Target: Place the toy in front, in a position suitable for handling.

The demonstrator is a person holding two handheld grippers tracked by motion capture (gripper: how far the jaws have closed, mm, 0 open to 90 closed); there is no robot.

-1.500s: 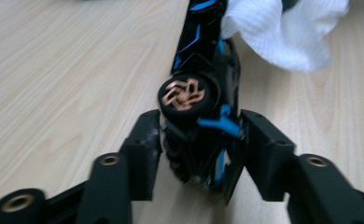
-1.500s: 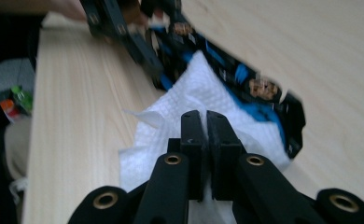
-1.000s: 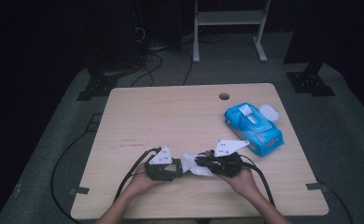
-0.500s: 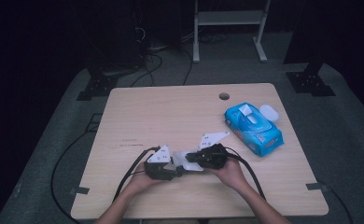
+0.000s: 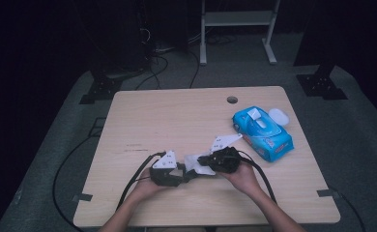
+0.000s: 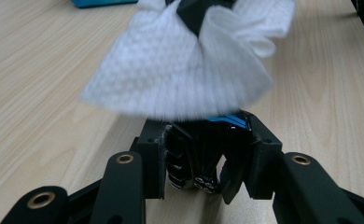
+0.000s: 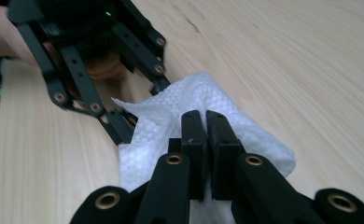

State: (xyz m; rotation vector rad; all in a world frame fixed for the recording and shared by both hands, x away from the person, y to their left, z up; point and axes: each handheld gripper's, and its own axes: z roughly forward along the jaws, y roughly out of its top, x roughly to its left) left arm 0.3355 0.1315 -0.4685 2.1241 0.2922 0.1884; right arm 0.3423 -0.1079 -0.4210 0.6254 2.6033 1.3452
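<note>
A white wipe hangs between the two grippers near the table's front middle. My right gripper is shut on it; in the right gripper view its jaws pinch the crumpled wipe. My left gripper faces it from the left. In the left gripper view its jaws clamp a small dark glossy object with a blue edge, and the wipe drapes just above that object. What the object is cannot be made out.
A blue wipe pack lies at the table's right side, a white round lid beside it. There is a cable hole near the far edge. Cables trail off the front left. The wooden table is bare at the back left.
My right gripper has carried the wipe leftward and slightly away from me, up against the left gripper's jaws. The left gripper has barely shifted.
</note>
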